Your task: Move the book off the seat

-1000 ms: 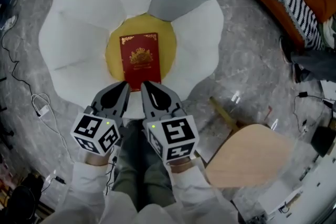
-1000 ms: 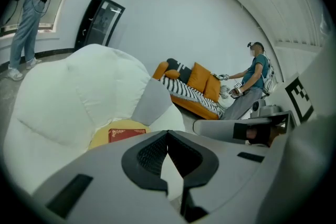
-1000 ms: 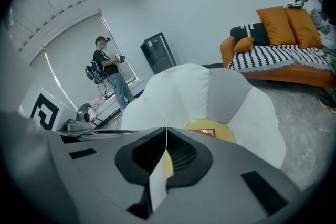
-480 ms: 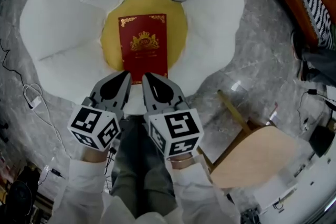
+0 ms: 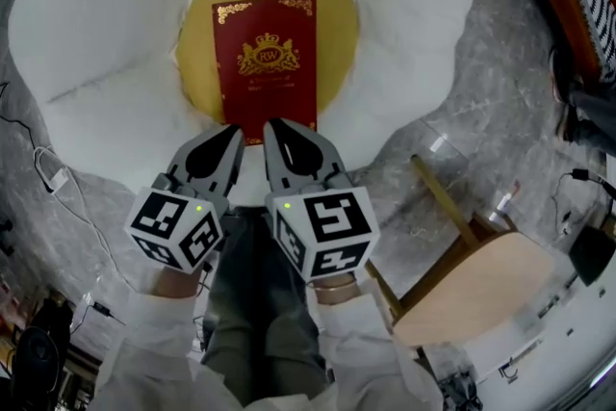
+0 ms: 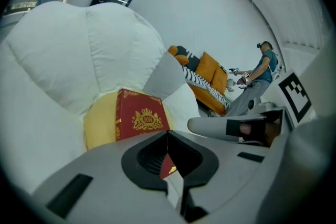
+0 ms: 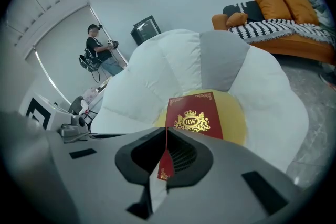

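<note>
Right now, the red book lies flat on the yellow middle of the big flower-shaped seat. It has a gold crown and gold edges on its cover. White puffy petals and one grey petal go all around it. The left hand-held gripper is clenched tight with nothing in it. The right hand-held gripper is clenched tight too, and it is also empty. They sit side by side, and both tips point at the near edge of the book. I cannot tell if they touch it. A wooden chair stands on the grey floor to the right of the seat.
</note>
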